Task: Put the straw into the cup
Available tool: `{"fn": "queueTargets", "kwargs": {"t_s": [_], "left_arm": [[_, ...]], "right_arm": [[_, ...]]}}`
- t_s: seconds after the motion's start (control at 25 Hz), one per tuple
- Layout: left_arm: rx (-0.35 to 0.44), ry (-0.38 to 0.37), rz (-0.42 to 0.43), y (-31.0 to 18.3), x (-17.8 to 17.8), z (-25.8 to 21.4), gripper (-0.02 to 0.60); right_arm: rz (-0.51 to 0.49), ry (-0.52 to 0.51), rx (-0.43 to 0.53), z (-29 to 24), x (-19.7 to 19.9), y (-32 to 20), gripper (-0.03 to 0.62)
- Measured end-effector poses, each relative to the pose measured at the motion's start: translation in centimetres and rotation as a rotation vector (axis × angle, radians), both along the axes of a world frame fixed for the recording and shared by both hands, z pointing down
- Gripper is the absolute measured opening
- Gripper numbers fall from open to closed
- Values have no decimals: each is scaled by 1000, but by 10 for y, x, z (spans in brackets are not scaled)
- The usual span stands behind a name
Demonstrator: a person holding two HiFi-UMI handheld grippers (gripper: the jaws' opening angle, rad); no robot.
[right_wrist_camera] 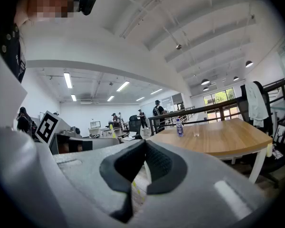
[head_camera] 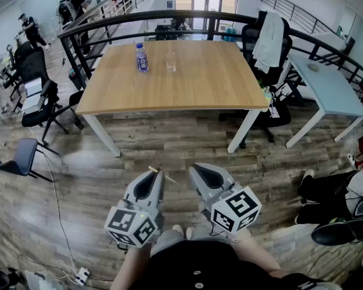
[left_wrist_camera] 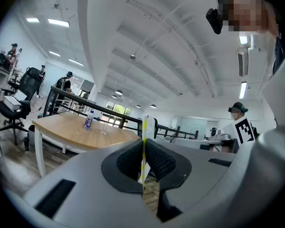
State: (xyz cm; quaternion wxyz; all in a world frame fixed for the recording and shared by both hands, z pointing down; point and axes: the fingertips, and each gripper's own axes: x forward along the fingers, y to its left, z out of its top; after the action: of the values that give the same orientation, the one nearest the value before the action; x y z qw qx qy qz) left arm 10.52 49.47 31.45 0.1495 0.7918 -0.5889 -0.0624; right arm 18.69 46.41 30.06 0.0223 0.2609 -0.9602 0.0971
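Person stands on wood floor [head_camera: 169, 144] well back from the worktop [head_camera: 199, 80], both grippers held low and close to the body, side by side. Left gripper [head_camera: 152, 175] has its tongs clamped on the straw [head_camera: 161, 175], a thin white one with yellow stripes. In the left gripper view the straw [left_wrist_camera: 143, 148] stands upright between the ribbed pads [left_wrist_camera: 128, 161], its top poking above them. Straw is well apart from the worktop, nowhere near the cup [head_camera: 171, 62]. Right gripper [head_camera: 197, 169] has tongs narrowed, tips pressed together. In the right gripper view [right_wrist_camera: 143, 146] a pale yellow-flecked strip shows in the slot below the tips, cannot tell what it is. Cup is clear, upright, on the far half of the worktop, just beside a water bottle [head_camera: 142, 57] with blue label, bottle on the cup's left in the head view. Both also show small in the left gripper view: bottle [left_wrist_camera: 89, 120], cup [left_wrist_camera: 103, 126]. Black railing [head_camera: 169, 16] curves behind the worktop. Black chair with a white garment [head_camera: 269, 32] sits at the worktop's far right corner, pale blue table [head_camera: 333, 89] further right of the worktop. Black office chairs [head_camera: 42, 104] left of the worktop, people [head_camera: 30, 29] standing beyond them.
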Motion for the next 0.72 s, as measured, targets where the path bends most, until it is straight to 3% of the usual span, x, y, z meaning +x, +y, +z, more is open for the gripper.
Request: {"fn": "queueTargets", "kwargs": {"t_s": [0.24,0.48,0.72], "left_arm": [[-18,13,-23,6,-7,9,32],[13,4,-2,2,-6,0,32],[32,7,4,-1,-16,-3,32]], "right_arm": [[-11,1,-14,5,-2,6,-3],[-10,-49,-37,0,-6,6,-3],[-9,-53,0,-8,-17,3,-2]]}}
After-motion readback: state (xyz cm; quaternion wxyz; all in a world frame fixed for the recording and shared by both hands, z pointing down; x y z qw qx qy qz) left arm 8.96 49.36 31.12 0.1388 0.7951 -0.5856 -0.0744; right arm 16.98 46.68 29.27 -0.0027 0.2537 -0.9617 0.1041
